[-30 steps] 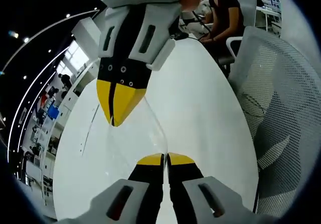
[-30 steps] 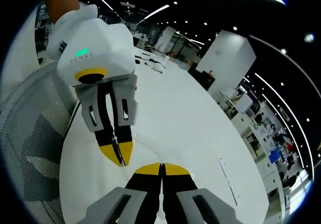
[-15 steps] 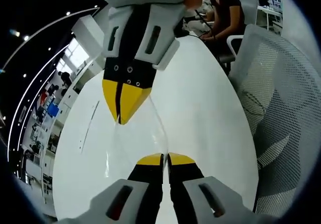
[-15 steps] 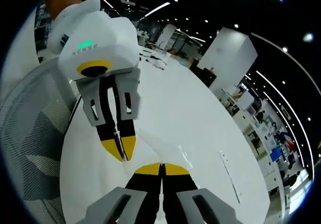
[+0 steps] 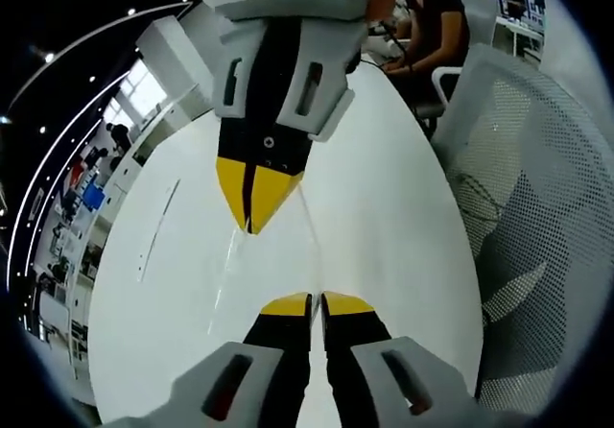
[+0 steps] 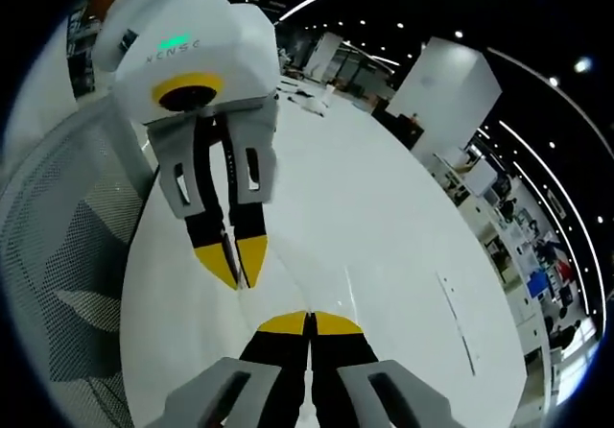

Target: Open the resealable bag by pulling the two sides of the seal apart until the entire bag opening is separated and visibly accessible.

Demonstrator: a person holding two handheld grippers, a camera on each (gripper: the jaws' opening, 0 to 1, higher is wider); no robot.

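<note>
Slippage is your risk: both grippers are clamped on thin film. Your left gripper (image 5: 317,303) at lower centre and right gripper (image 5: 254,219) above it pinch opposite sides of the clear resealable bag (image 5: 273,260) over the white table (image 5: 384,217); uneven pulling could tear it.
</note>
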